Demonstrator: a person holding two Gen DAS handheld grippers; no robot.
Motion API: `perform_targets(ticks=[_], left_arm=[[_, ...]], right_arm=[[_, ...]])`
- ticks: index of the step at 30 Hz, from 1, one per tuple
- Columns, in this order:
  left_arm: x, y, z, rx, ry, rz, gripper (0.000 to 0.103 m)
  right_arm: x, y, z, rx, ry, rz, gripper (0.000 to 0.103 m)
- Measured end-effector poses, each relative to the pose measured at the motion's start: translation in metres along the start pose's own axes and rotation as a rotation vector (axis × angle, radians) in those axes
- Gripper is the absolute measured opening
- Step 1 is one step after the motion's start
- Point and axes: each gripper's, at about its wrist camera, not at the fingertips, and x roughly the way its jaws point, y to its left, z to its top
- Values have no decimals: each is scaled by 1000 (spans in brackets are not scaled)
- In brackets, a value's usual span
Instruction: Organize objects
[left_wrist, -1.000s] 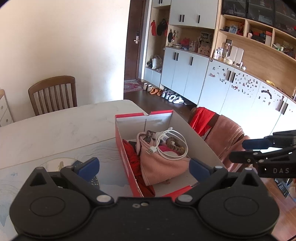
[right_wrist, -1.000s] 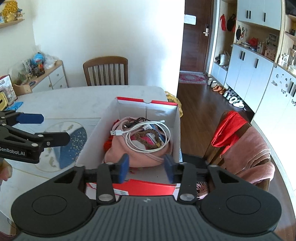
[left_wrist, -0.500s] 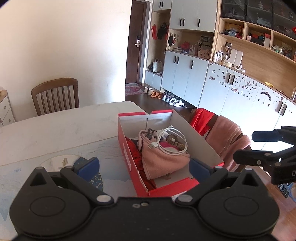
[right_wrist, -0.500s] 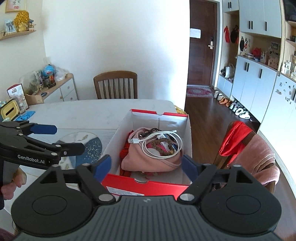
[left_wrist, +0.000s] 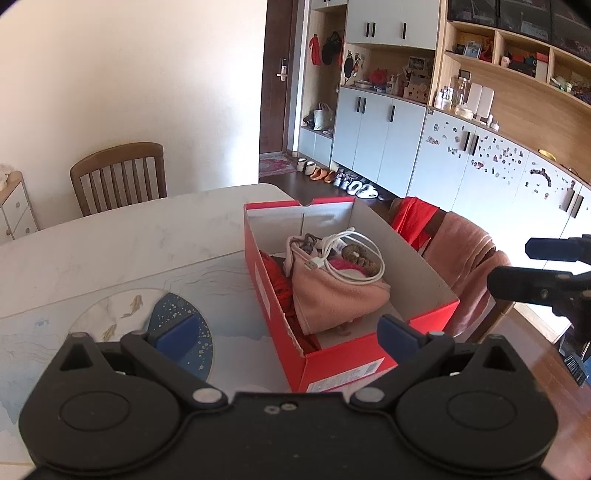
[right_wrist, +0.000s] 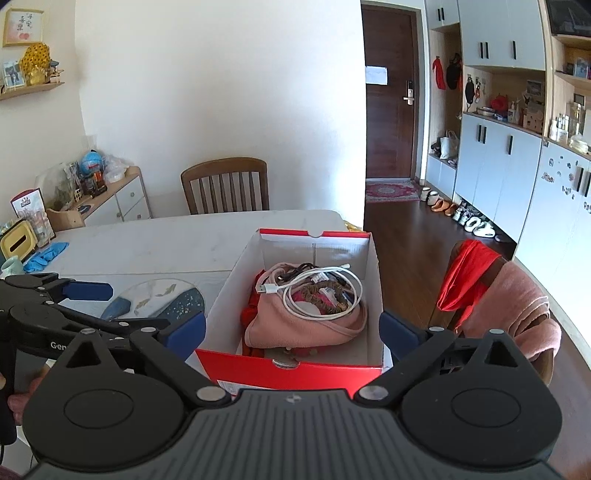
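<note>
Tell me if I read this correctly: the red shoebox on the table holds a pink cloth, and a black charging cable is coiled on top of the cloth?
Not quite. The cable coiled on top of the pink cloth is white, not black; the right wrist view shows it clearly. The rest is right: the red shoebox stands on the table and holds the cloth.

A white table (right_wrist: 155, 243) holds a red box (right_wrist: 288, 373) near its right edge. A mat (right_wrist: 162, 299) with fish lies left of it. Blue gloves (right_wrist: 46, 254) lie far left.
</note>
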Motion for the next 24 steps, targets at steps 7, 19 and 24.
perform_targets(ticks=[7,19,24], left_arm=[[1,0,-2,-4,5,-1,103],[5,-2,-8,4,11,13,103],[5,2,-6,-10,2,13,102]], right_arm=[[5,3,-4,0,10,-13,101],[9,4,-8,-1,26,-18,101],[12,5,-9,2,35,-19,101]])
